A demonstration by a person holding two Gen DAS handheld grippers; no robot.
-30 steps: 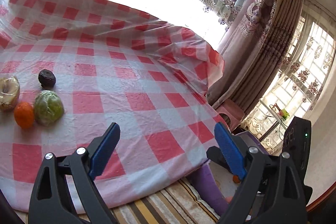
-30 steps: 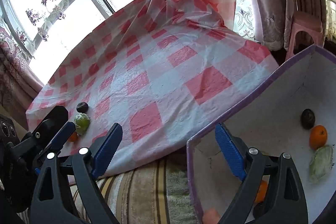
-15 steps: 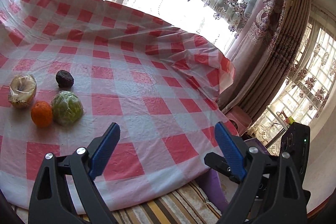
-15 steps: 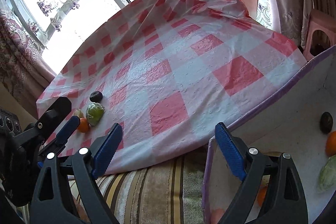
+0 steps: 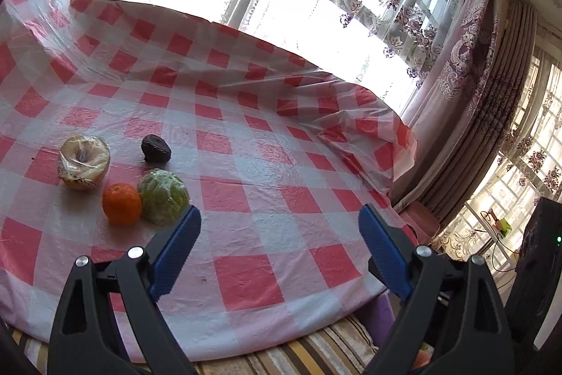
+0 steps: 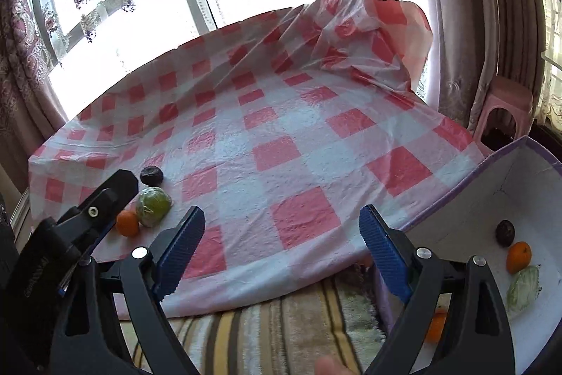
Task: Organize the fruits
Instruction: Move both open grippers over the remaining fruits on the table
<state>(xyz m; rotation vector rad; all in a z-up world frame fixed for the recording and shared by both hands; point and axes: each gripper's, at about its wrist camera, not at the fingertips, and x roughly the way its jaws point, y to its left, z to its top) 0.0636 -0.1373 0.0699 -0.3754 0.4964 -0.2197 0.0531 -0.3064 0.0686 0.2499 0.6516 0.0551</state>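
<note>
On the red-checked tablecloth [image 5: 267, 185] lie a wrapped pale fruit [image 5: 83, 161], a dark wrinkled fruit [image 5: 156, 148], an orange [image 5: 121, 203] and a wrapped green fruit [image 5: 163, 196]. My left gripper [image 5: 279, 252] is open and empty, its left finger just right of the green fruit. My right gripper [image 6: 281, 252] is open and empty over the cloth's near edge. In the right wrist view the dark fruit [image 6: 151, 175], green fruit [image 6: 153, 206] and orange [image 6: 127, 223] lie at left, behind the left gripper's body [image 6: 80, 227].
A white box with a purple rim [image 6: 467, 171] stands at right and holds a dark fruit [image 6: 505, 233], an orange [image 6: 519, 257] and a wrapped green fruit [image 6: 523, 287]. A striped rug [image 6: 267, 336] lies below the cloth. A pink stool [image 6: 505, 108] and curtains [image 5: 467, 115] are behind.
The left gripper has swung towards the fruits; they have shifted right and nearer in its view. The right gripper has turned left, so the box has slid towards the right edge.
</note>
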